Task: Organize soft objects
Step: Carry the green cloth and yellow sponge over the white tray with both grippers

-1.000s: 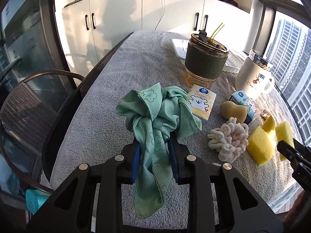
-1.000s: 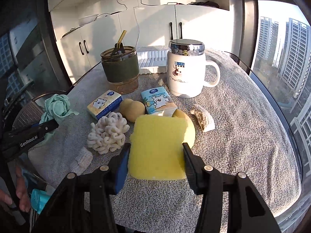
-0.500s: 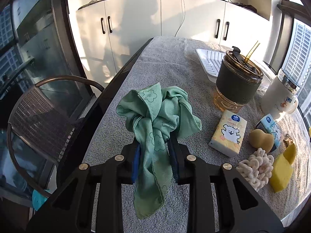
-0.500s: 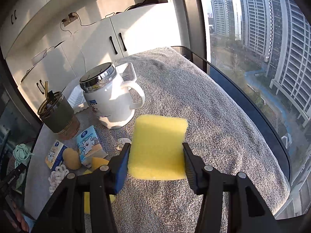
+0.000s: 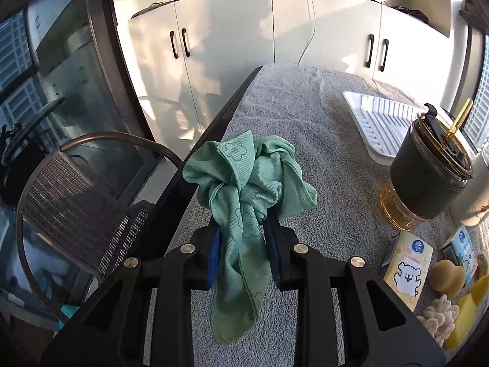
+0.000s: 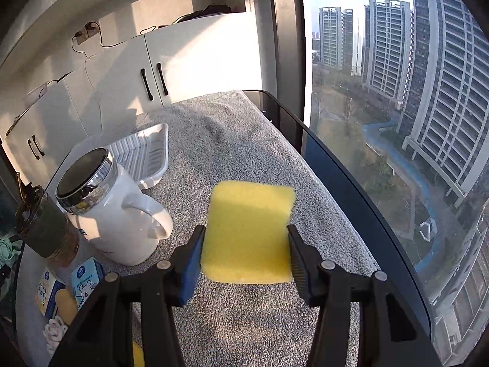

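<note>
My left gripper (image 5: 243,232) is shut on a bunched green cloth (image 5: 247,180), which hangs above the left part of the grey towel-covered table (image 5: 305,128). In the right wrist view my right gripper (image 6: 244,244) is shut on a yellow sponge (image 6: 249,232), held above the table's right side near its dark edge. A second yellow sponge (image 5: 467,312), a white knobbly sponge (image 5: 440,318) and a tan rounded sponge (image 5: 447,278) lie at the lower right of the left wrist view.
A white ribbed tray (image 5: 379,122) lies at the back. In front of it stand a dark tumbler with a straw (image 5: 428,177) and a white lidded mug (image 6: 113,214). Two tissue packs (image 5: 408,266) lie nearby. A wicker chair (image 5: 67,208) stands left of the table; a window (image 6: 397,91) is on the right.
Both grippers swung apart while keeping their grips: the left with the cloth toward the table's left edge, the right with the sponge toward the window side. The pile of soft items slid out of centre.
</note>
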Tool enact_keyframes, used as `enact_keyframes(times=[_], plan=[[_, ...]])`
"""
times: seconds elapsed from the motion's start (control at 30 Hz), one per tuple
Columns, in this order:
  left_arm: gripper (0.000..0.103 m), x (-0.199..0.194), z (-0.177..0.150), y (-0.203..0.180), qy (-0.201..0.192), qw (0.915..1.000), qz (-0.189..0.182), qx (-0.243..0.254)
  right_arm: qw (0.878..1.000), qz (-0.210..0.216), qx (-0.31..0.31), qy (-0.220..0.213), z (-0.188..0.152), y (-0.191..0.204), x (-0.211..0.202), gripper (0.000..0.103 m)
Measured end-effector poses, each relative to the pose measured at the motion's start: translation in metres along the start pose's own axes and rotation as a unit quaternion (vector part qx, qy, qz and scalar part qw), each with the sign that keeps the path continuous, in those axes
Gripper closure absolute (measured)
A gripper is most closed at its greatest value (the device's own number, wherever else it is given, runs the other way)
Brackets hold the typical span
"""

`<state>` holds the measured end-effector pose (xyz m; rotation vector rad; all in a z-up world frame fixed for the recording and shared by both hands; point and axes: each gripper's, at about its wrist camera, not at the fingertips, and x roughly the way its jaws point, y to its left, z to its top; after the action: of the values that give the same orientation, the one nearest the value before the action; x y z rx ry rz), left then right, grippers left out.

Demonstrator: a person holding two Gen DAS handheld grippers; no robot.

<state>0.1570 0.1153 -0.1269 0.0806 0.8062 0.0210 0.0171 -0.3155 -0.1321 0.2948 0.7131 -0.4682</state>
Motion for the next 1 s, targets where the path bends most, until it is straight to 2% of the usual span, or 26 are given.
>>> enact_keyframes(times=[0.2,0.37,0.5,0.83,1.0], plan=[[0.079,0.021,0.024,-0.003,-0.013,0.9994,0.026,0.015,1.0,-0.013,-0.024,-0.007,0.025,0.001,0.024,0.049],[0.079,0.039,0.048,-0.007,-0.017,0.9997,0.012,0.015,0.999,-0.013,-0.035,0.001,0.044,0.006,0.045,0.049],[0.079,0.058,0.067,-0.019,-0.029,0.999,0.011,0.033,0.998,-0.015,-0.056,-0.006,0.059,0.015,0.061,0.049],[0.079,0.113,0.118,-0.064,-0.015,0.9953,-0.058,0.075,0.992,-0.006,-0.127,-0.001,0.115,0.05,0.118,0.049],[0.079,0.131,0.139,-0.09,-0.002,0.9909,-0.089,0.101,0.986,0.027,-0.165,0.023,0.137,0.074,0.147,0.049]])
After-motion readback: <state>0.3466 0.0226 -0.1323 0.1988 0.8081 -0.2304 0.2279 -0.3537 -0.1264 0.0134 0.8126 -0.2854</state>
